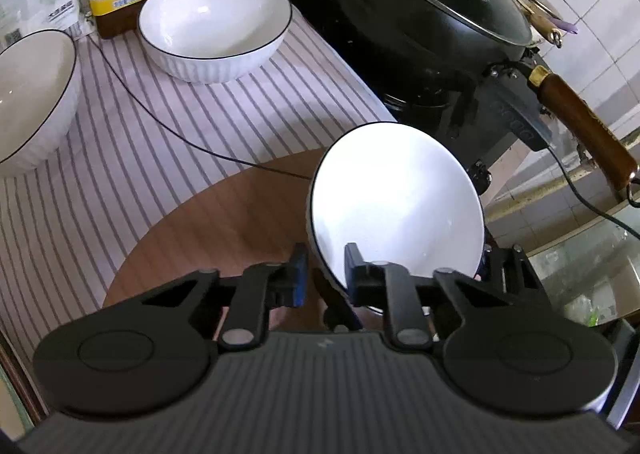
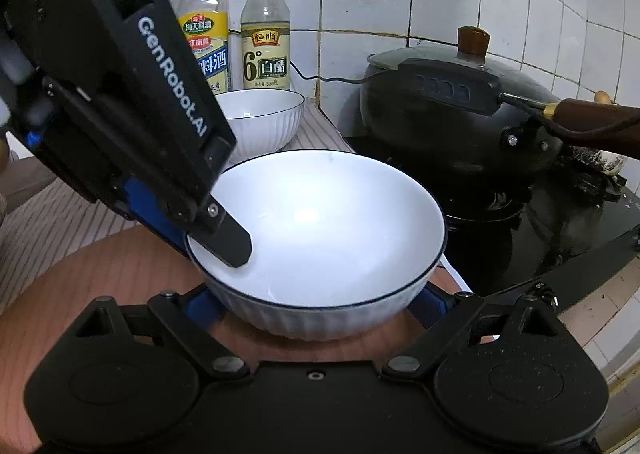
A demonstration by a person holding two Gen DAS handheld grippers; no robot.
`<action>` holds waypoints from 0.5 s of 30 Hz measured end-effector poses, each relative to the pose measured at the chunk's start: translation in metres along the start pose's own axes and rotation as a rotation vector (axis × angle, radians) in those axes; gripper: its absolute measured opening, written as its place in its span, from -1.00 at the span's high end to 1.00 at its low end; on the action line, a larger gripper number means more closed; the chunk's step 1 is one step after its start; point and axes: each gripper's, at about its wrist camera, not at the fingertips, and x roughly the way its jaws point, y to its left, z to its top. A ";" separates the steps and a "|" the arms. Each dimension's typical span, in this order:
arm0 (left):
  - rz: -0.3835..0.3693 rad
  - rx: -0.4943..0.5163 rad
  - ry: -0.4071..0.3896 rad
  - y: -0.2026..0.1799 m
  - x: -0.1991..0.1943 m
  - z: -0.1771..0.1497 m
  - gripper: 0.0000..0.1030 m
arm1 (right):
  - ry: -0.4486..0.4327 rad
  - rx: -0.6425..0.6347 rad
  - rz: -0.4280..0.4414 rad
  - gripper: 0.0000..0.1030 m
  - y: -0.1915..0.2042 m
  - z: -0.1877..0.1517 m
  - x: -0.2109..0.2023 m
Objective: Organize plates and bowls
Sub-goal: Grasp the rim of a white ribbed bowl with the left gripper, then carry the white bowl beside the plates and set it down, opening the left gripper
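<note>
Round glossy ribbed white bowl [image 2: 320,238]

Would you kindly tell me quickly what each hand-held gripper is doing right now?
Left hand-held gripper: closed on the rim of the nearest bowl.
Right hand-held gripper: open, one finger either side of that bowl's base, not gripping.

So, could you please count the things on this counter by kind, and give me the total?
White bowls: 3 – one held at its rim by the left gripper, one by the bottles, one at the left edge
Bottles: 2 – cooking wine, white vinegar
Black wok with lid: 1
Round wooden board: 1
Total: 7
</note>
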 end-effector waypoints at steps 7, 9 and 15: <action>0.014 0.026 -0.001 0.000 -0.004 -0.002 0.71 | 0.011 0.019 0.008 -0.87 0.001 0.004 -0.003; 0.013 0.022 -0.004 0.003 -0.009 -0.003 0.71 | 0.005 0.010 0.008 -0.87 0.005 0.005 -0.006; 0.032 0.001 -0.019 0.016 -0.035 -0.011 0.71 | -0.014 -0.036 0.040 -0.87 0.023 0.013 -0.019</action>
